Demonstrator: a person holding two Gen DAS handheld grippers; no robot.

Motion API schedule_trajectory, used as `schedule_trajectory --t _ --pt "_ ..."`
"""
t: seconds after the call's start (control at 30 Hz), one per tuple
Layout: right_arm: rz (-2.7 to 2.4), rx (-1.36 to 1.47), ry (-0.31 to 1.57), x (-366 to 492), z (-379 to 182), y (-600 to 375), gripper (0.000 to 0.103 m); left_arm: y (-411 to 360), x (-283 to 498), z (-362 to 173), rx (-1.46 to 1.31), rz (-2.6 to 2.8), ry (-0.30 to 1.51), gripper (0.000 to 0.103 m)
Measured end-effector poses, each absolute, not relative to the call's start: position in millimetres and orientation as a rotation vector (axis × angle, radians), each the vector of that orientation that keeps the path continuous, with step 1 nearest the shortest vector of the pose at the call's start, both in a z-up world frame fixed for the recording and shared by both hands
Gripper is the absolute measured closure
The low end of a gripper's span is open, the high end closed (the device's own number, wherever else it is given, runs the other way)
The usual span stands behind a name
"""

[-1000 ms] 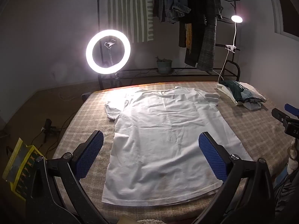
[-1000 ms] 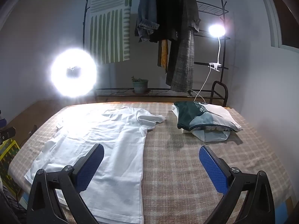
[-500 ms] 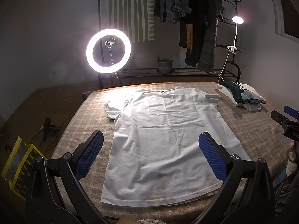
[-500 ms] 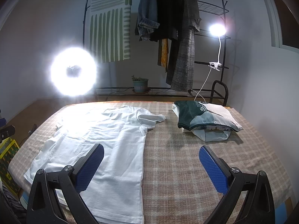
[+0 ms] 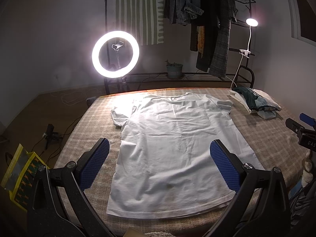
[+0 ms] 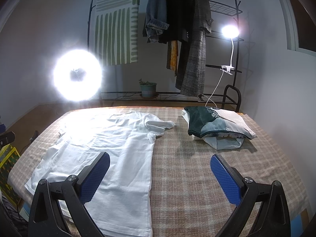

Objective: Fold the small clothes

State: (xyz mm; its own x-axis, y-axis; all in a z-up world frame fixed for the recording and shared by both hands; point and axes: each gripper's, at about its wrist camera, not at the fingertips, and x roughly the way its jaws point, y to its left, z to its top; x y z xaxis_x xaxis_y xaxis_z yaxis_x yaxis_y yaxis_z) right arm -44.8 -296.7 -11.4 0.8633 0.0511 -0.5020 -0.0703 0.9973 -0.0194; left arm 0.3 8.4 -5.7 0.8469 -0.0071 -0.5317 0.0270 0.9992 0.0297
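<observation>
A white T-shirt point(image 5: 173, 144) lies flat and spread out on the checked table cover point(image 5: 85, 136), hem toward me, collar at the far side. It also shows in the right wrist view point(image 6: 110, 154) at the left. My left gripper point(image 5: 158, 158) is open and empty, held above the shirt's lower half. My right gripper point(image 6: 160, 169) is open and empty, held above the shirt's right edge and the bare cover. The right gripper's side point(image 5: 300, 130) shows at the right edge of the left wrist view.
A stack of folded clothes point(image 6: 215, 126) sits at the far right of the table, also in the left wrist view point(image 5: 254, 102). A ring light point(image 5: 115, 54), a clip lamp point(image 6: 230, 31) and a clothes rack point(image 6: 177, 29) stand behind. A yellow bag point(image 5: 17, 173) is on the floor at left.
Both grippers have drifted back slightly; the shirt and folded stack have not moved. Both grippers stay open.
</observation>
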Motion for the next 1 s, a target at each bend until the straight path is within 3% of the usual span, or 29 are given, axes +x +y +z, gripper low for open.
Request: schedule_trajectory --t 1.0 --pt "0.080 -0.050 0.511 -40.8 -9.4 -282.4 0.000 12.4 1.2 -10.8 0.028 -0.014 0.561 0.000"
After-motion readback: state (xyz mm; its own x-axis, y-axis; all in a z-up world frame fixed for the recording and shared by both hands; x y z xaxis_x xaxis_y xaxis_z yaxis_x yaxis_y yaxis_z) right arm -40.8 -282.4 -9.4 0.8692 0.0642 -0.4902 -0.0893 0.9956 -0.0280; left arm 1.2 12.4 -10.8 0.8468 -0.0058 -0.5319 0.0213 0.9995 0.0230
